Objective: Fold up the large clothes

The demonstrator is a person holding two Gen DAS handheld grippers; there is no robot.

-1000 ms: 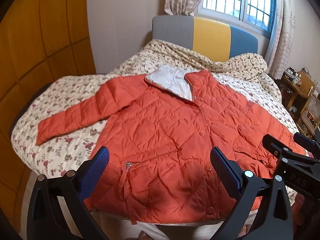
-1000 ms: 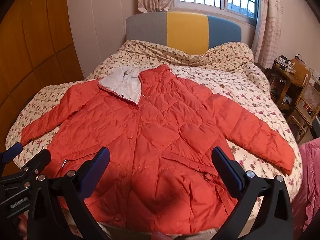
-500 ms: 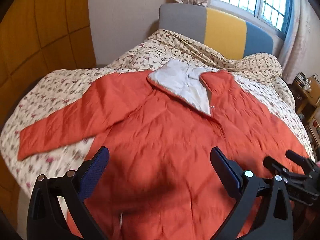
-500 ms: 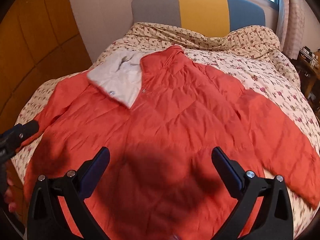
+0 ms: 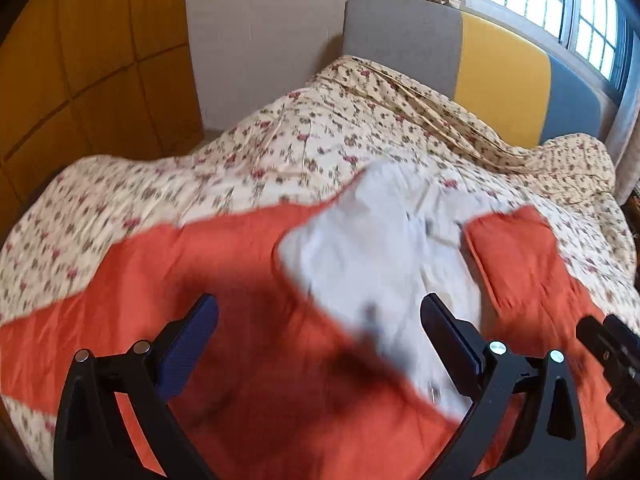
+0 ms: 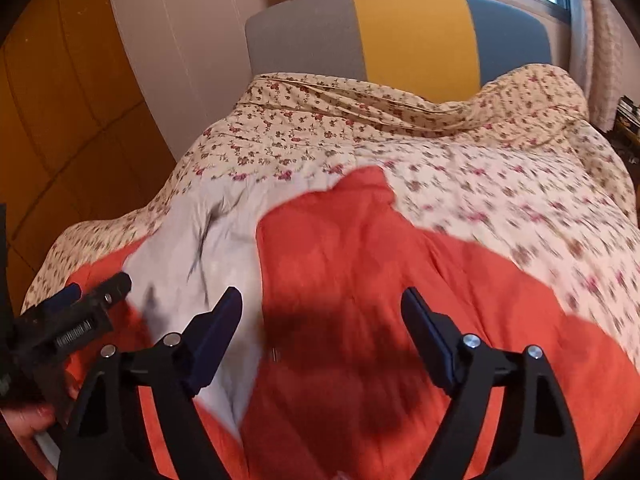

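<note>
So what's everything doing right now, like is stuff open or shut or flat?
Orange jacket: spread flat on the bed, unfolded, collar flap turned open.
Grey lining: showing at the collar.
Floral quilt: rumpled near the headboard.
Left gripper: open, holding nothing.
Right gripper: jaws closing, nothing gripped yet.

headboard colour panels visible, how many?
3, side by side on the headboard behind the bed: grey panel at picture left, yellow panel in the middle, blue panel at picture right. None looks hidden.
</note>
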